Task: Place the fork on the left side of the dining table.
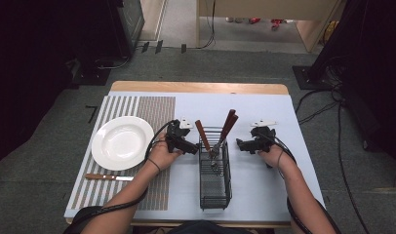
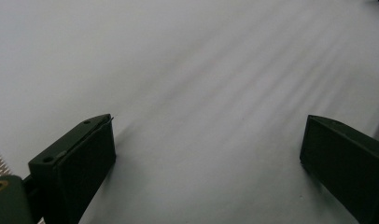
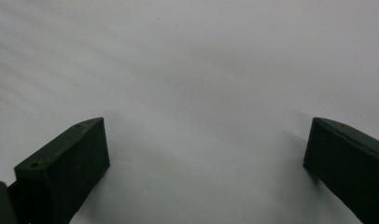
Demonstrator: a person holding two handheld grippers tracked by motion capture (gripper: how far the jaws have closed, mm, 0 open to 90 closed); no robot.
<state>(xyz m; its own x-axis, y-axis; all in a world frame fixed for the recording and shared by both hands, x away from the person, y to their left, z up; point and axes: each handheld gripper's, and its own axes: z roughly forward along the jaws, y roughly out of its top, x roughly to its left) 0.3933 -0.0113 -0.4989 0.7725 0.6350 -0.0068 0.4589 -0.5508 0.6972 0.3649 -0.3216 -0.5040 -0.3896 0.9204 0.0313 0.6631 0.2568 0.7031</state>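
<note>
My left tongs are wide open and hold nothing. My right tongs are wide open too, with nothing in them. In both gripper views I see just the pale blue sheet under the black jaws, and the jaws sit low, close to it.

Between my two tongs stands the black wire basket, near the middle of the table. It runs toward the front edge. In its far end lean three tools with brown wooden handles, and their tops poke up and tilt out. My left tongs are just beside the basket's left wall. My right tongs are near its right wall, but apart from it.

Nobody told me the job, so I can't say which thing I should pick.

I think I could bump the basket if I swing sideways, and it looks light, so it may slide or tip. The slim handles may slip from my tongs if I grab one near its tip.

By the left edge sits a round white plate on a striped brown mat. A brown-handled knife lies just in front of the plate.
</note>
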